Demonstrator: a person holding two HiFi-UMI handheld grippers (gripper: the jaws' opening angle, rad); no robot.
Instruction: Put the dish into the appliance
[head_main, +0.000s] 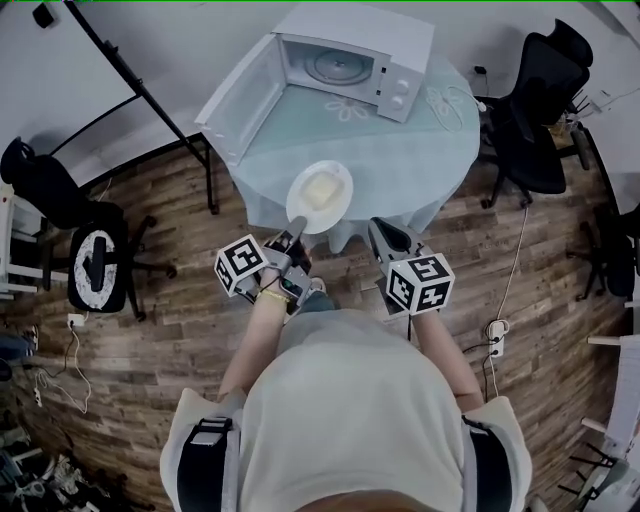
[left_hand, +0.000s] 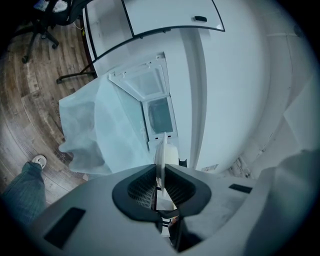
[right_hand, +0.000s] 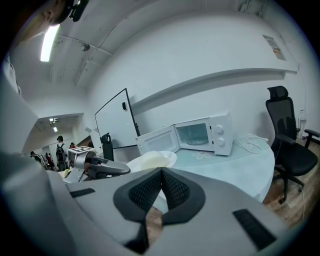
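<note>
A white plate (head_main: 320, 195) with a pale yellow lump of food hangs over the near edge of the round table (head_main: 440, 160). My left gripper (head_main: 293, 235) is shut on the plate's near rim. In the left gripper view the plate (left_hand: 161, 152) stands edge-on between the pads. The white microwave (head_main: 355, 62) stands at the table's far side, its door (head_main: 240, 95) swung open to the left and its cavity facing the plate. My right gripper (head_main: 378, 232) hovers just right of the plate, shut with nothing in it (right_hand: 161, 175). The plate (right_hand: 150, 161) and microwave (right_hand: 205, 134) show beyond it.
A light blue cloth covers the table. A coiled white cable (head_main: 445, 105) lies right of the microwave. Black office chairs stand at the right (head_main: 540, 110) and left (head_main: 90, 260). A black whiteboard stand (head_main: 150, 100) is beside the table, and a power strip (head_main: 495, 335) lies on the wooden floor.
</note>
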